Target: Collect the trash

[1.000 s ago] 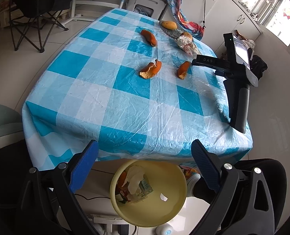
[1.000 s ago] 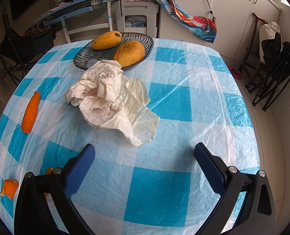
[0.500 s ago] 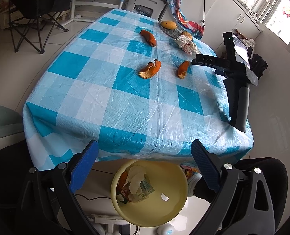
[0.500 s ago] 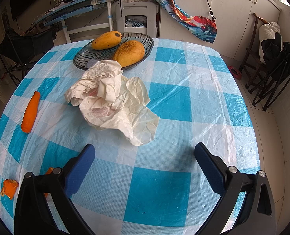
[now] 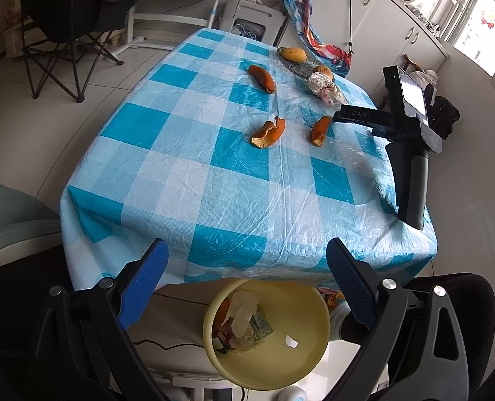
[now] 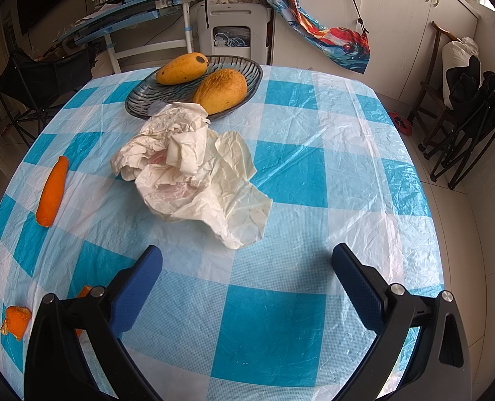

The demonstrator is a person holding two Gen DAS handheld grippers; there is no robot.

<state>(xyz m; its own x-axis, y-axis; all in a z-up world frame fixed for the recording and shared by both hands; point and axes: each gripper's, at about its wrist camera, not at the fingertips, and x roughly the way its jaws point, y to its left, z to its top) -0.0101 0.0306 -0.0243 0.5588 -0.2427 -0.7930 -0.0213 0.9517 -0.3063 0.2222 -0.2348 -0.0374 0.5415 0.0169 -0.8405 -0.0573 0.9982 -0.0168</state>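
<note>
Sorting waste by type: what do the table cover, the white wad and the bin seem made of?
Table cover: likely thin plastic, glossy with sharp creases. White wad: seemingly paper, matte and crumpled. Bin: probably plastic, smooth pale yellow.

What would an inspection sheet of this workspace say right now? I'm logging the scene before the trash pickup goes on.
Surface: blue-and-white checked plastic tablecloth, wrinkled, covering the table.
Job's things: crumpled white paper wrapper beside the dish; three orange peel pieces; round yellow bin on the floor at the table edge, trash already inside.
Clutter: dark glass dish holding two yellow mangoes.
Grippers: left gripper open above the bin; right gripper open, empty, facing the wrapper.
Cables: black cable on the floor beside the bin.
Surroundings: folding black chair, white cabinets.
</note>
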